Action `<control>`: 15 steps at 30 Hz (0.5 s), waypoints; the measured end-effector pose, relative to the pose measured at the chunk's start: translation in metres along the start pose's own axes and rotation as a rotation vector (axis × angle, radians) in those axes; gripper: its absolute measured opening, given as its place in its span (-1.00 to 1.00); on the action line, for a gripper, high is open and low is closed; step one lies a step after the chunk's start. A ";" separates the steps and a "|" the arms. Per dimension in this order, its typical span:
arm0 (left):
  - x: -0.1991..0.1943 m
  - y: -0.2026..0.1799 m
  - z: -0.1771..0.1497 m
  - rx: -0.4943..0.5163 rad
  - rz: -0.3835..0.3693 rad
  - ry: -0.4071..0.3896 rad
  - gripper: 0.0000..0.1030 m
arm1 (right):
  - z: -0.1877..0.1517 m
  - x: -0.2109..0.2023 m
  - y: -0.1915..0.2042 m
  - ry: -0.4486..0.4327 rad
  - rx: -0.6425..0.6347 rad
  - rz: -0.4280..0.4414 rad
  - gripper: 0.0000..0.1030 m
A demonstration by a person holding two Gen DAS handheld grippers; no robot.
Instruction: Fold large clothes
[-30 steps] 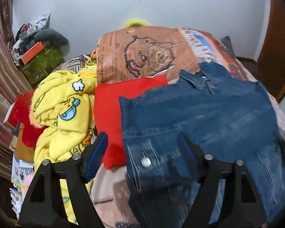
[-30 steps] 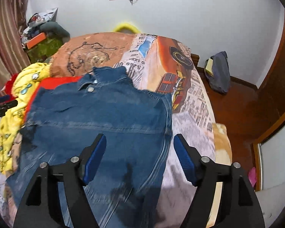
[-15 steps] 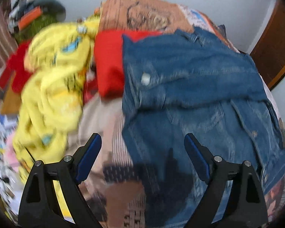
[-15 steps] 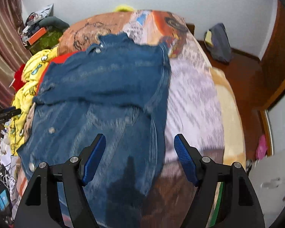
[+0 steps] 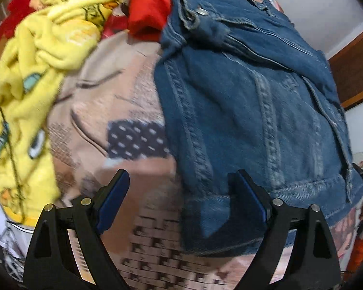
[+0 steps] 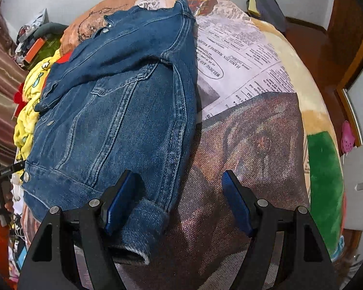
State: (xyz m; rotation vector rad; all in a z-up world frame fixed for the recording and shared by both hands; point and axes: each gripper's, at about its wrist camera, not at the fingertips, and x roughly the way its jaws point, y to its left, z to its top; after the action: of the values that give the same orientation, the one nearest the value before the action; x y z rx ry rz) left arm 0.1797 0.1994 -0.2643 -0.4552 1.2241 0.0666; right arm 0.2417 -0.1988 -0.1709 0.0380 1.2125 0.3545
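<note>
One denim jacket (image 6: 123,101) is lying spread on the printed blanket (image 6: 249,130) covering the bed, its collar at the far end and its hem toward me. A sleeve is lying folded across its upper part, and a cuff (image 6: 142,229) is resting at the near edge, right under my right tongs.

I am holding my right gripper (image 6: 179,200) just above the jacket's near right corner, its blue-padded fingers spread wide apart with nothing between them; the left pad is hovering over the denim by the cuff and the right pad over bare blanket.

I am holding my left gripper (image 5: 181,200) over the jacket's near left corner (image 5: 205,220), its fingers likewise standing wide apart and clamping nothing; the right finger is sitting over the hem, the left one over the blanket (image 5: 123,111).

Left of the jacket, a red garment (image 5: 150,7) is lying against its far shoulder, and beyond that a crumpled yellow cartoon-print fleece (image 5: 43,48) is running down the left side of the bed. Far right, on the wooden floor, a dark bag (image 6: 268,7) is leaning against the wall, and a pink clog (image 6: 347,135) is showing past the bed's right edge.
</note>
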 end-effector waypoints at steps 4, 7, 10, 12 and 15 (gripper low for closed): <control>0.013 -0.003 -0.010 -0.042 -0.042 0.022 0.72 | 0.000 0.002 0.005 -0.016 -0.009 0.026 0.42; 0.020 0.006 -0.014 -0.127 -0.115 0.045 0.69 | 0.003 0.008 0.015 -0.024 -0.053 0.048 0.30; 0.019 0.009 -0.016 -0.143 -0.181 0.056 0.43 | 0.006 0.012 0.028 -0.028 -0.086 0.075 -0.03; 0.014 0.005 -0.017 -0.132 -0.238 0.059 0.02 | 0.009 0.013 0.033 -0.035 -0.094 0.081 -0.33; 0.007 -0.001 -0.015 -0.088 -0.212 0.041 -0.35 | 0.014 0.012 0.037 -0.051 -0.094 0.085 -0.67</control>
State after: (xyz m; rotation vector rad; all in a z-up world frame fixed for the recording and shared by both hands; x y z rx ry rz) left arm 0.1691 0.1912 -0.2740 -0.6633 1.2100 -0.0706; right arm 0.2492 -0.1587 -0.1686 0.0174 1.1450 0.4821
